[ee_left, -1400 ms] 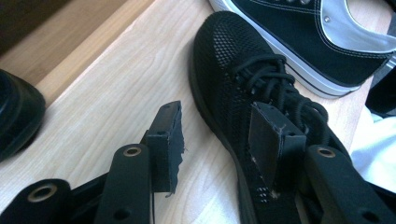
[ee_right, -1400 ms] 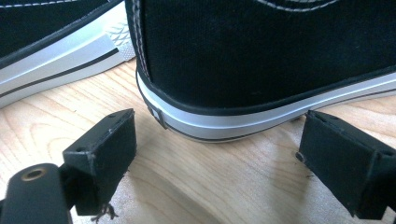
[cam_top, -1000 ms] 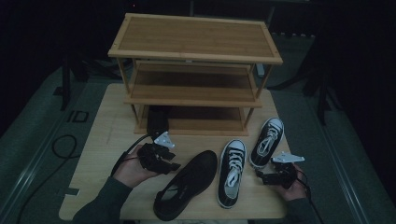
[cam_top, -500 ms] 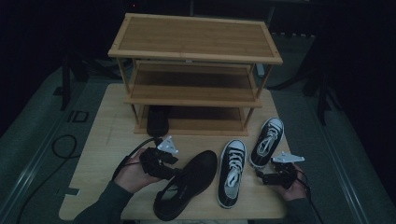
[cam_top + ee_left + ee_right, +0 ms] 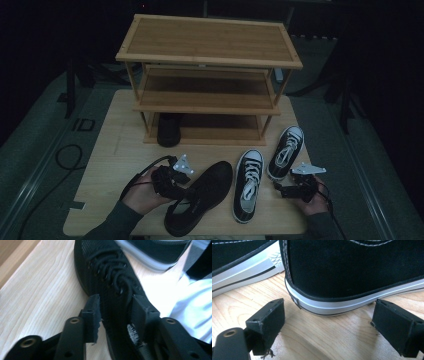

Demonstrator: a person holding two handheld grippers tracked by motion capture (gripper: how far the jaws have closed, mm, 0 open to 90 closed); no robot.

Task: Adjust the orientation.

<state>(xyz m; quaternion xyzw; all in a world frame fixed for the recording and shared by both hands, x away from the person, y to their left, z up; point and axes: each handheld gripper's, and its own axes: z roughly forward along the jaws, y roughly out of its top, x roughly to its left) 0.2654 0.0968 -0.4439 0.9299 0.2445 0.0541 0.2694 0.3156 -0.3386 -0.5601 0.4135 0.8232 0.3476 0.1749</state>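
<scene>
Between the closing left claw (image 5: 115, 312) jaws lies the black shoe (image 5: 110, 282).

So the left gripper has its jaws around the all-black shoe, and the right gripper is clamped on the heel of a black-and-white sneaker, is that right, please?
Not quite. The right gripper is not clamped: in the right gripper view its jaws stand wide open, just short of the black-and-white sneaker heel, touching nothing. The rest holds: the left gripper has its jaws around the all-black shoe, and they have just been closing on it.
</scene>
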